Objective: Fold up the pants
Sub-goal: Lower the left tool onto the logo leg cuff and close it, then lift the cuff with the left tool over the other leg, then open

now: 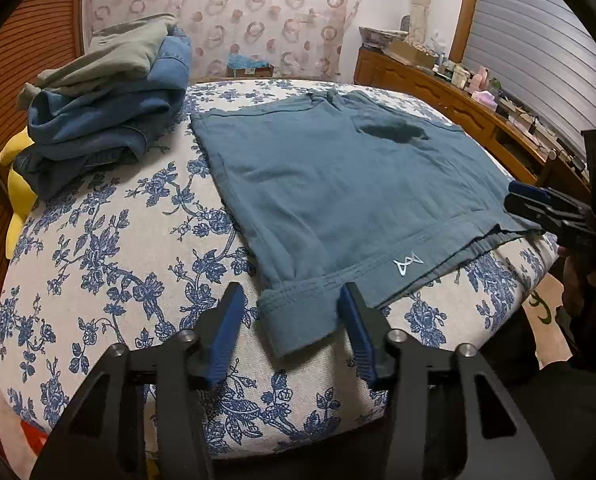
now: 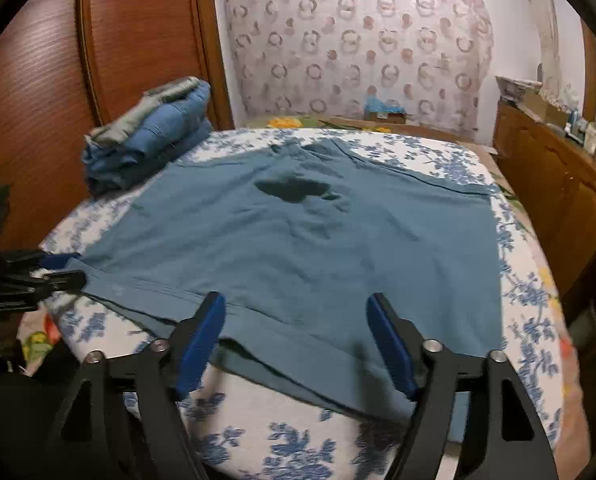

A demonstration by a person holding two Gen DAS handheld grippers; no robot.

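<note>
Teal pants (image 1: 337,184) lie spread flat on a bed with a blue floral cover (image 1: 118,260); a small white logo shows near their near hem. My left gripper (image 1: 294,312) straddles the near left corner of the pants. The cloth lies between its blue pads, the left pad stands clear of it, and the jaws are open. In the right wrist view the pants (image 2: 298,240) fill the bed, and my right gripper (image 2: 296,320) stands wide open over their near edge, with nothing pinched. Each gripper shows in the other's view: right gripper (image 1: 513,198), left gripper (image 2: 76,268).
A pile of folded clothes (image 1: 106,112), denim under an olive piece, sits at the bed's far left by the wooden headboard (image 2: 138,40). A cluttered wooden dresser (image 1: 457,96) runs along the right. A yellow object (image 1: 18,192) lies beside the pile.
</note>
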